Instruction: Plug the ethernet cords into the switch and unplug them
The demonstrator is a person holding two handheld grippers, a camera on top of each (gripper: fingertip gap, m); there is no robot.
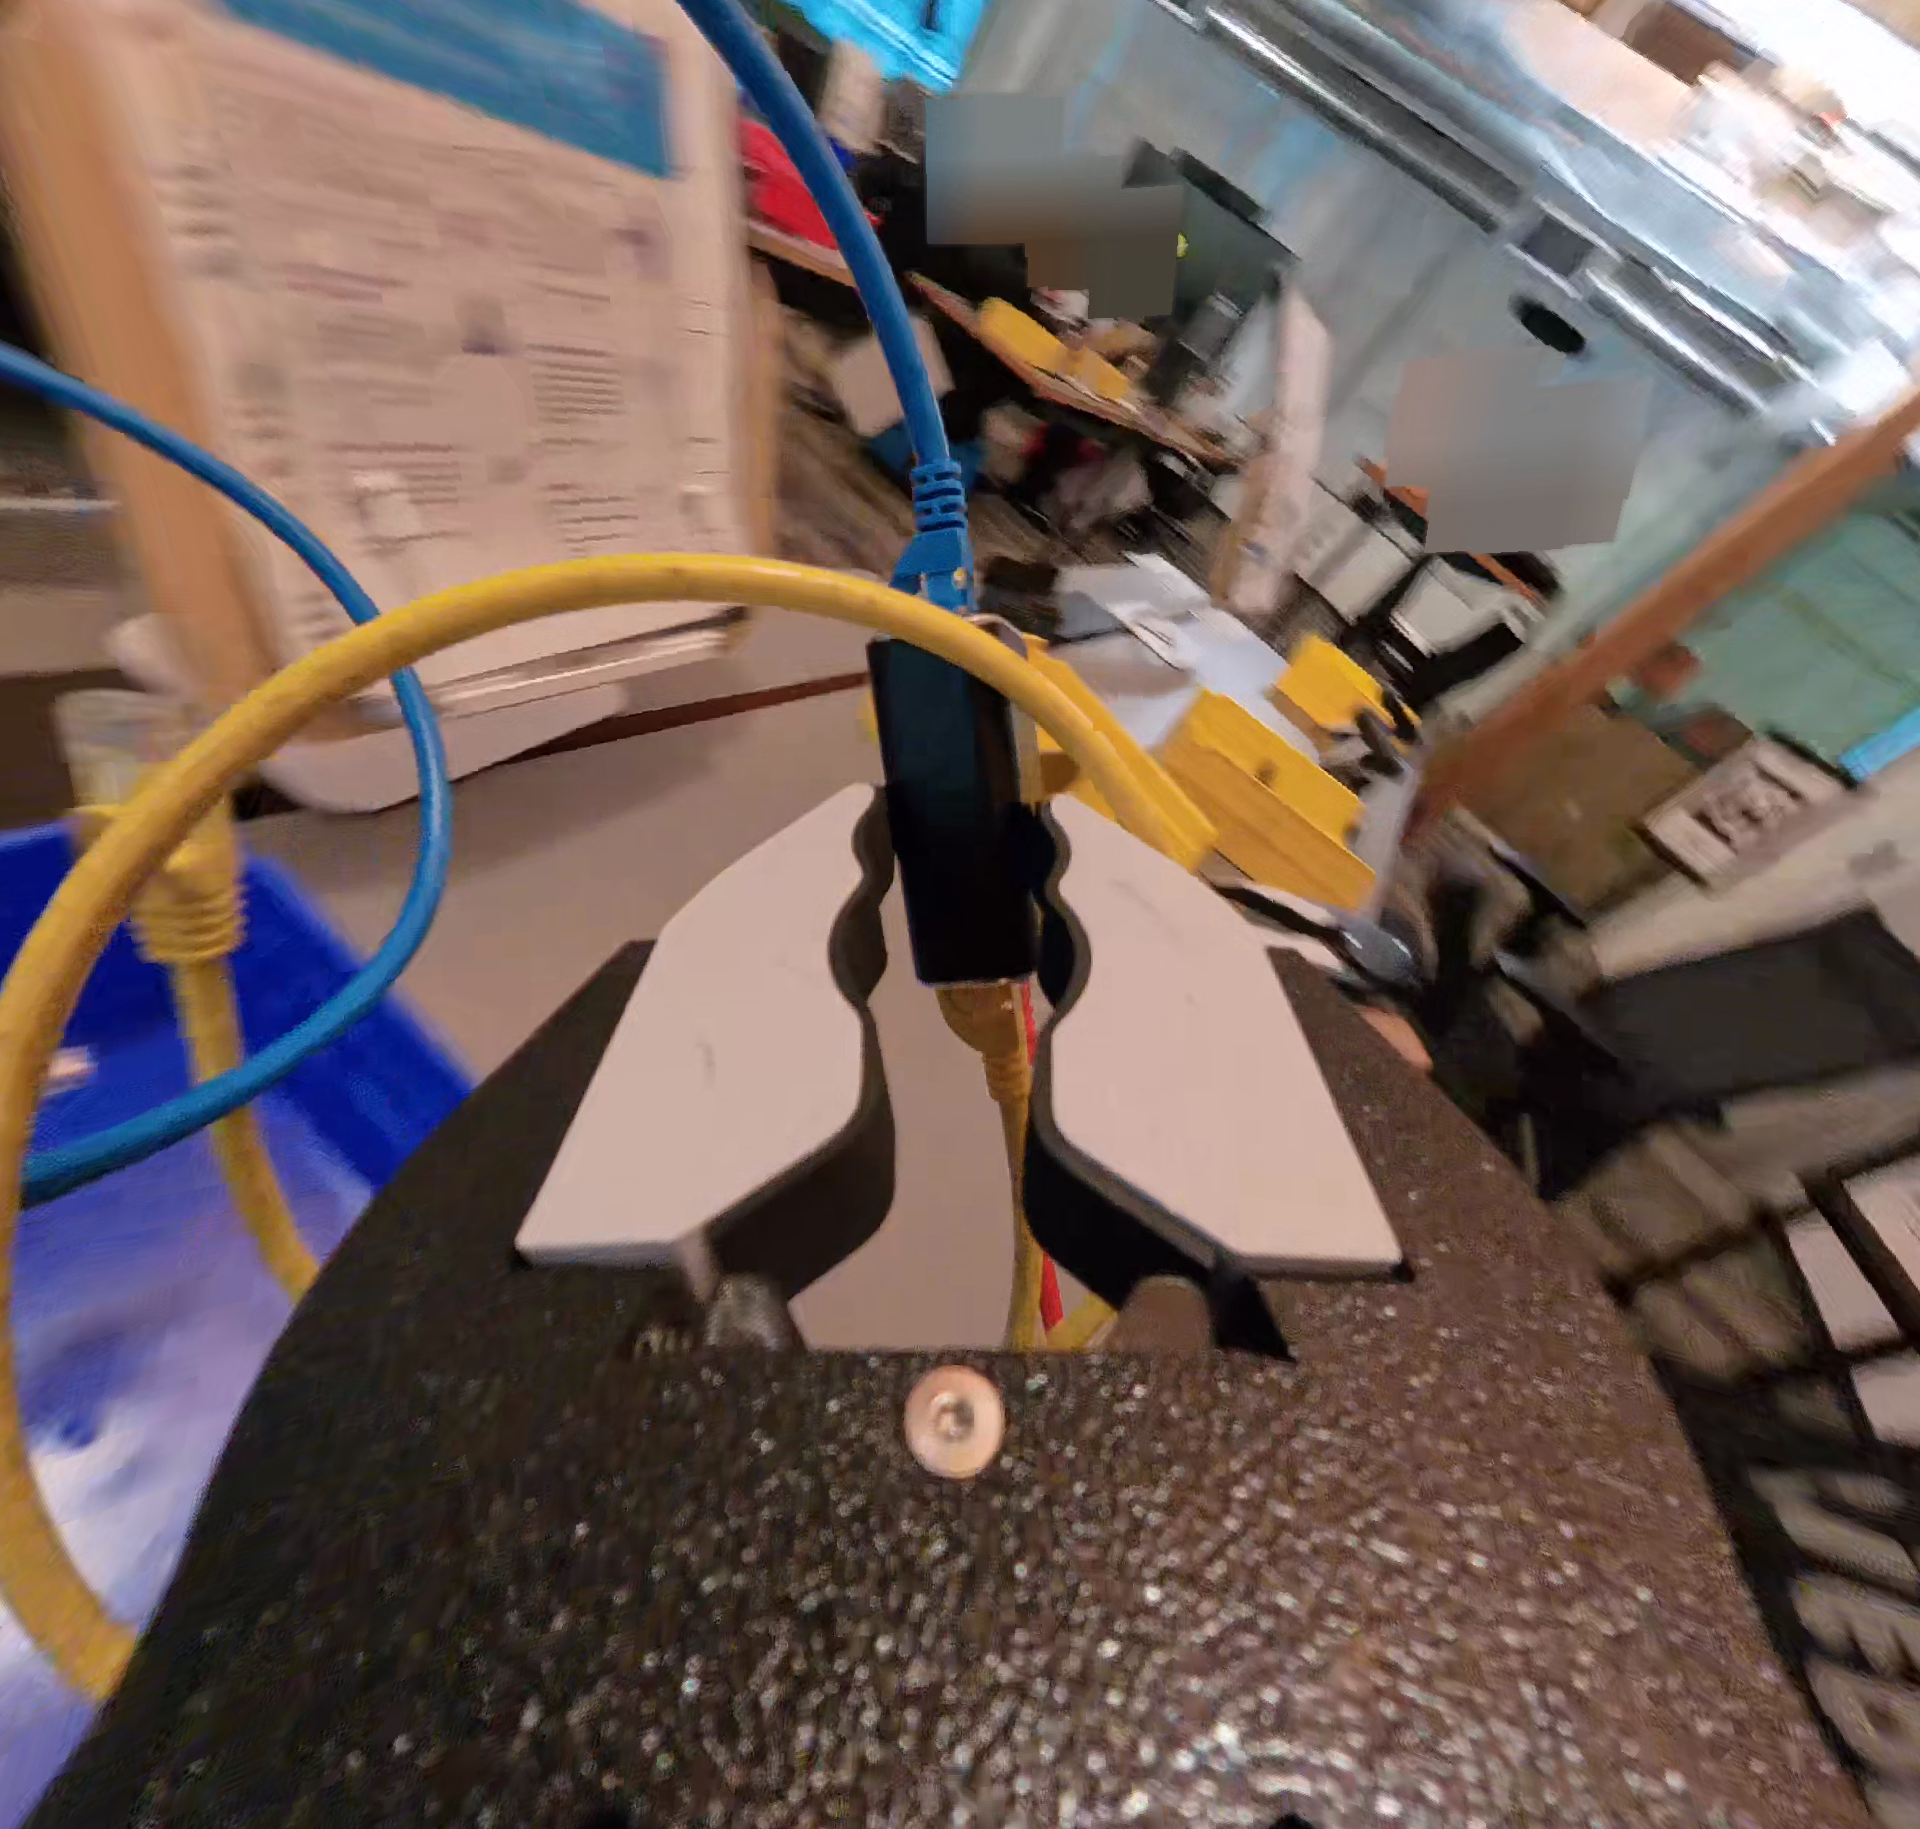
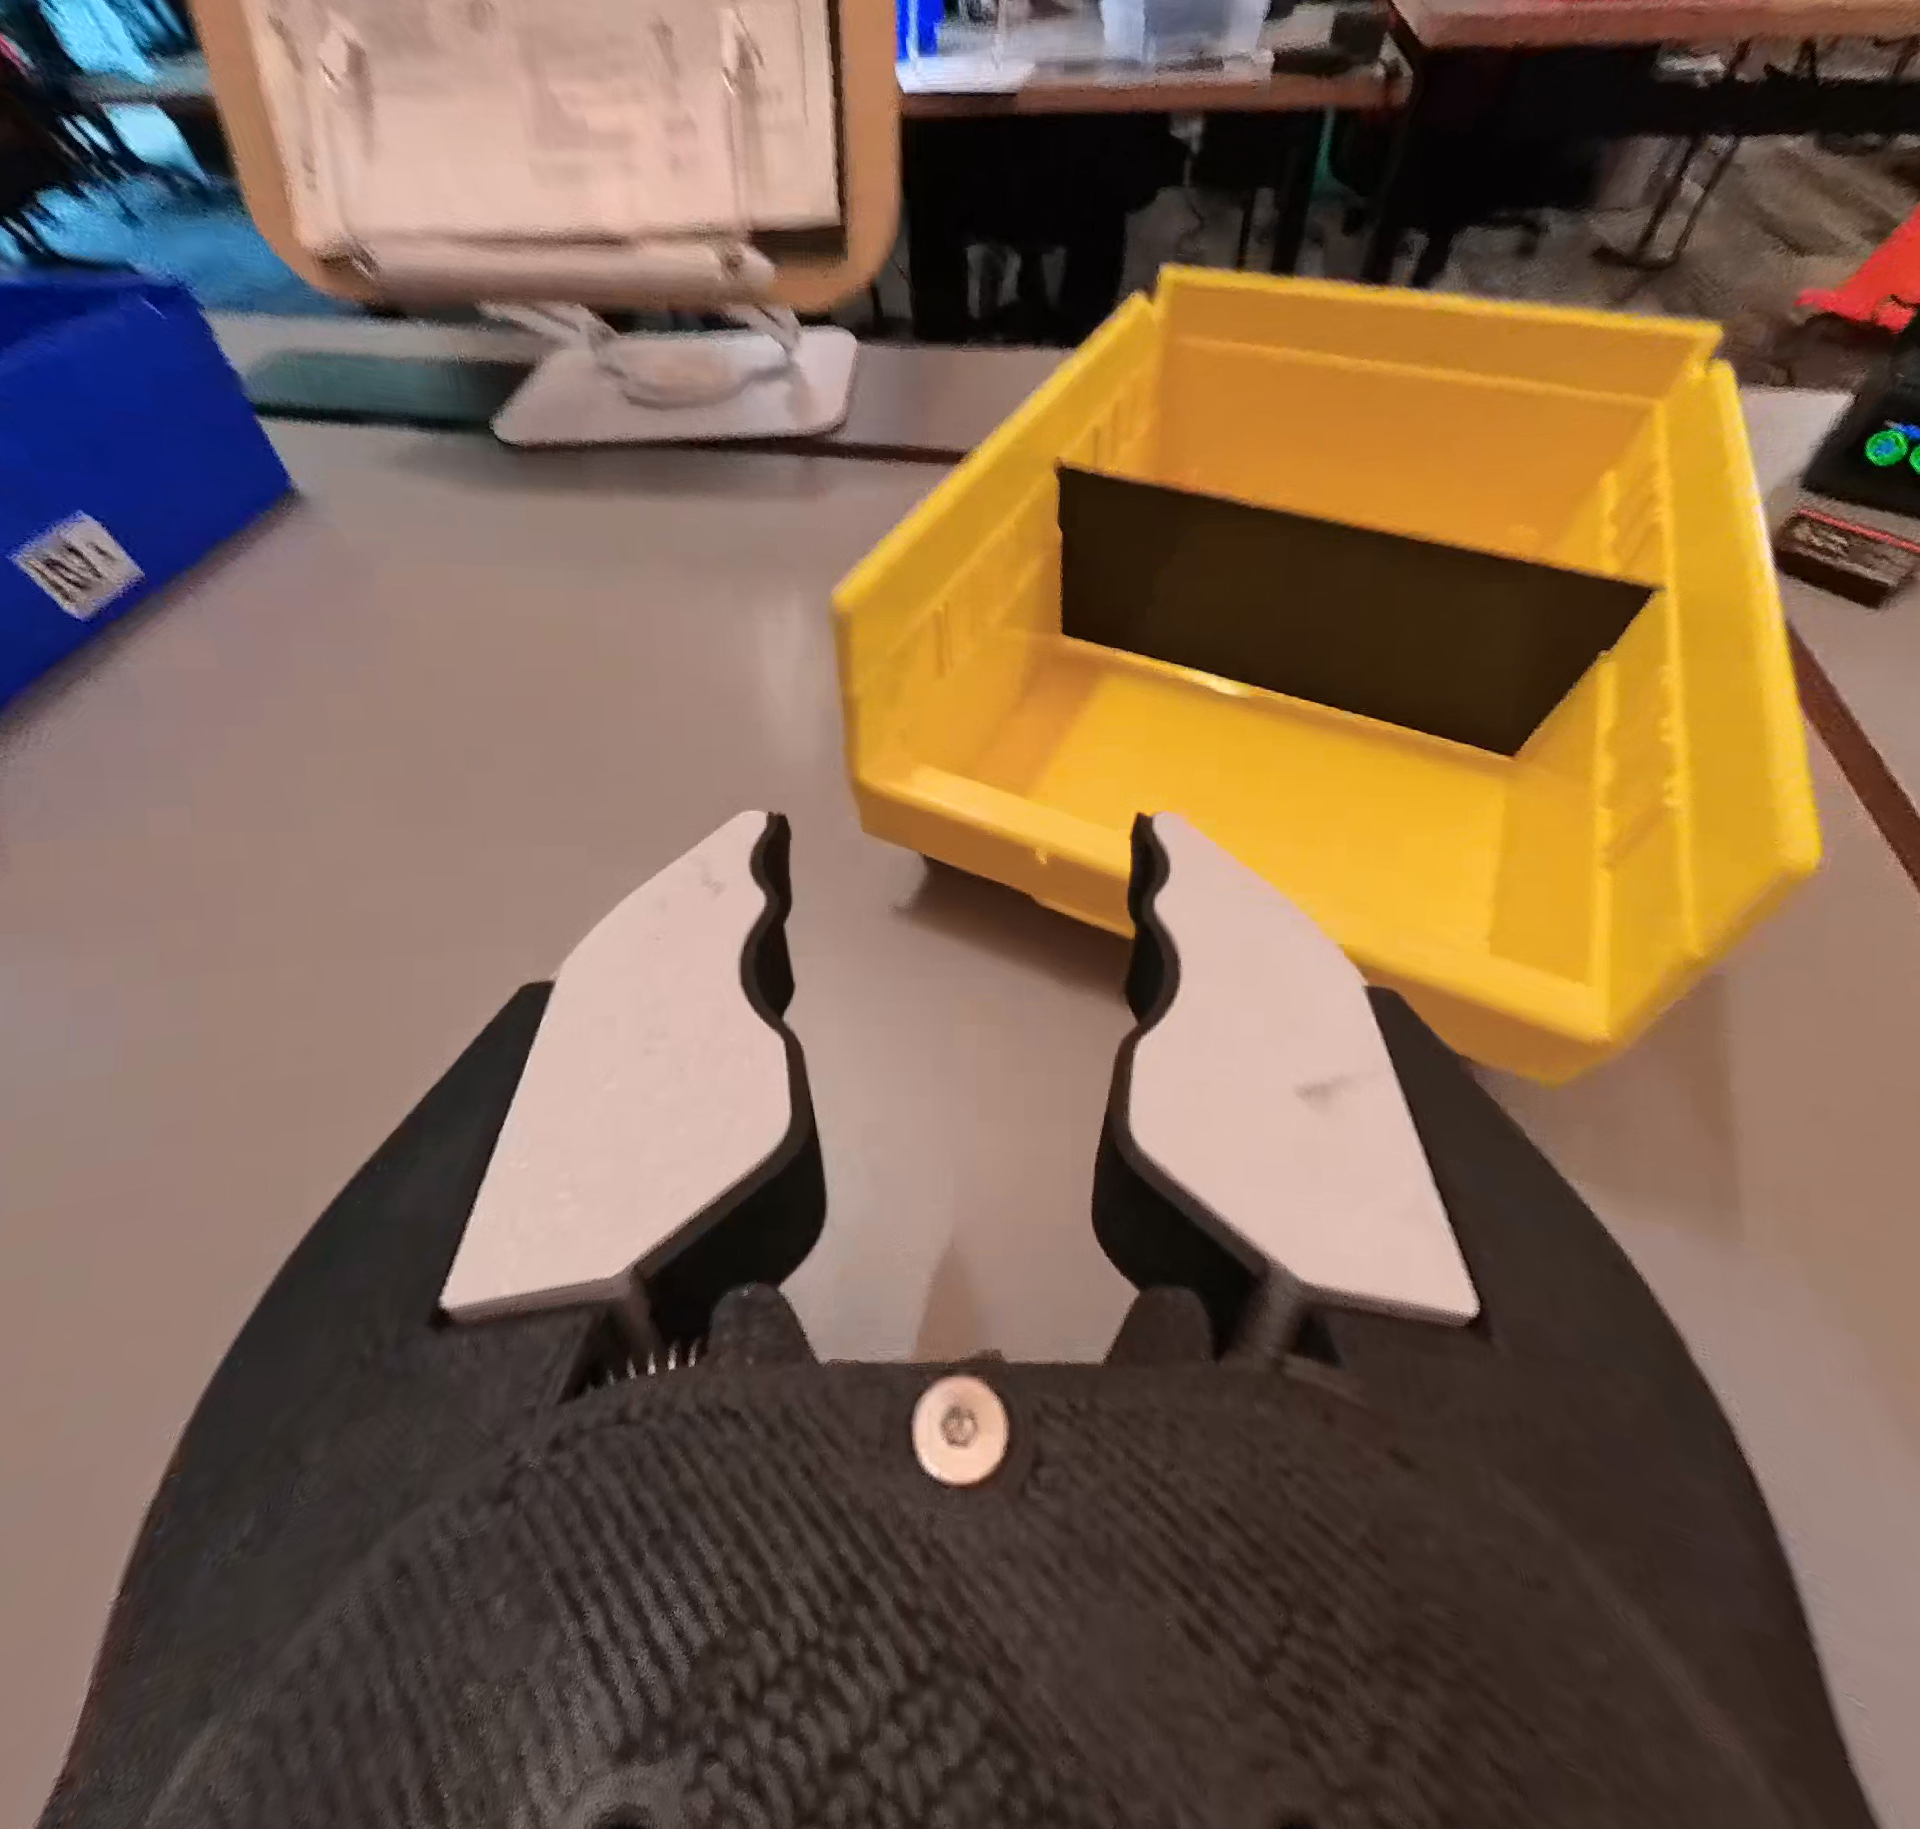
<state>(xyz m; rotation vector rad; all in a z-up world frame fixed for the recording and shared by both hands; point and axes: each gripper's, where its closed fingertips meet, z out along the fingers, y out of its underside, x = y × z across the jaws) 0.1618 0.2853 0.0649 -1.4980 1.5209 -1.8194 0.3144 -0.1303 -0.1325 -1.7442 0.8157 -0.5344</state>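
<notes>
In the left wrist view my left gripper (image 1: 956, 844) is shut on a small black switch (image 1: 951, 813), held edge-on above the grey table. A blue ethernet cord (image 1: 831, 221) enters the switch's far end through a blue plug (image 1: 940, 543). A yellow ethernet cord (image 1: 582, 595) arcs over the switch, and a yellow plug (image 1: 982, 1026) sits in its near end. Another yellow plug (image 1: 192, 896) hangs free at the left. A thin red cord (image 1: 1044, 1249) shows below. In the right wrist view my right gripper (image 2: 956, 834) is open and empty above the table.
A yellow bin (image 2: 1662, 657) with a black divider (image 2: 1340, 605) stands at the right; it also shows in the left wrist view (image 1: 1257, 792). A blue bin (image 2: 114, 449) sits at the left. A tilted paper-covered board on a white base (image 2: 540, 96) stands behind.
</notes>
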